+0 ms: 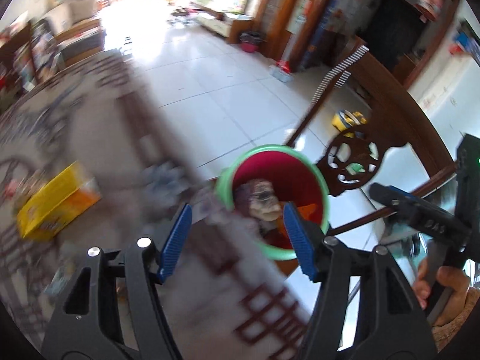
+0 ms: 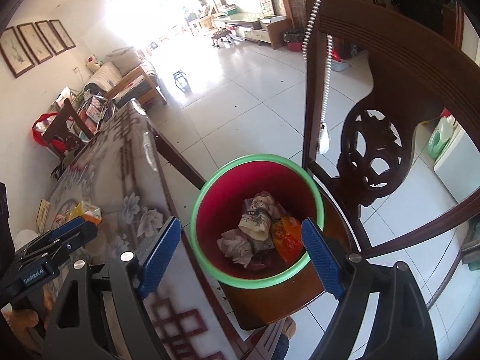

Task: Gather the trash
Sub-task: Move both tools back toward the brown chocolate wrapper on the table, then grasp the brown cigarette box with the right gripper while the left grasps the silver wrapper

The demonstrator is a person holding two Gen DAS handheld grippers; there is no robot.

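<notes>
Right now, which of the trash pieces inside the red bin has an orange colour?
The shiny orange plastic wrapper, lying at the right side of the green-rimmed red bin. The other pieces are crumpled greyish printed paper.

Pale glossy floor tiles (image 2: 240,96) run back to a far window (image 2: 168,6) that floods the room with white glare. Four framed pictures (image 2: 36,45) hang in a row on the cream wall above a sofa (image 2: 120,75). Close by stands a table with a flowered cloth (image 2: 120,162), and beside it a dark carved wooden chair (image 2: 375,156)
</notes>
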